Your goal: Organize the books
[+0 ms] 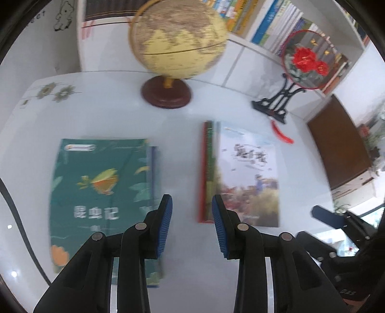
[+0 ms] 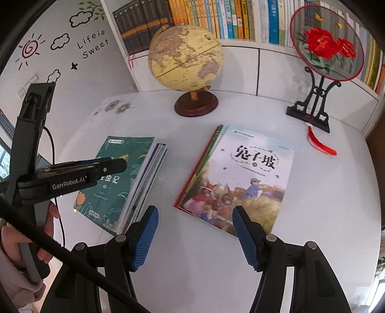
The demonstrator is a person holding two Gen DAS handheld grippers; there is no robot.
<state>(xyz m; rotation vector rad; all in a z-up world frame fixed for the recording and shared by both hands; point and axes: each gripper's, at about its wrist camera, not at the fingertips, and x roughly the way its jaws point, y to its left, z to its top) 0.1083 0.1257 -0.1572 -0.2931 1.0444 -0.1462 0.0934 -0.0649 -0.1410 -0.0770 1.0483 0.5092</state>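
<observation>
Two stacks of books lie on the white table [image 2: 204, 252]. A green-covered stack [image 1: 96, 192] [image 2: 120, 183] is on the left; a stack topped by a light illustrated cover [image 1: 247, 178] [image 2: 240, 178] is on the right. My left gripper [image 1: 192, 226] hovers above the gap between the stacks, jaws apart with nothing between them. My right gripper [image 2: 195, 238] hangs above the table in front of the right stack, open and empty. The left gripper's body [image 2: 72, 175] shows at the left of the right wrist view, over the green stack, held by a hand [image 2: 14, 240].
A globe [image 2: 185, 57] on a dark red base and a round embroidered fan [image 2: 327, 43] on a black stand, with a red tassel [image 2: 320, 144], stand at the back of the table. Behind them is a filled bookshelf [image 2: 228, 21] over white cabinets.
</observation>
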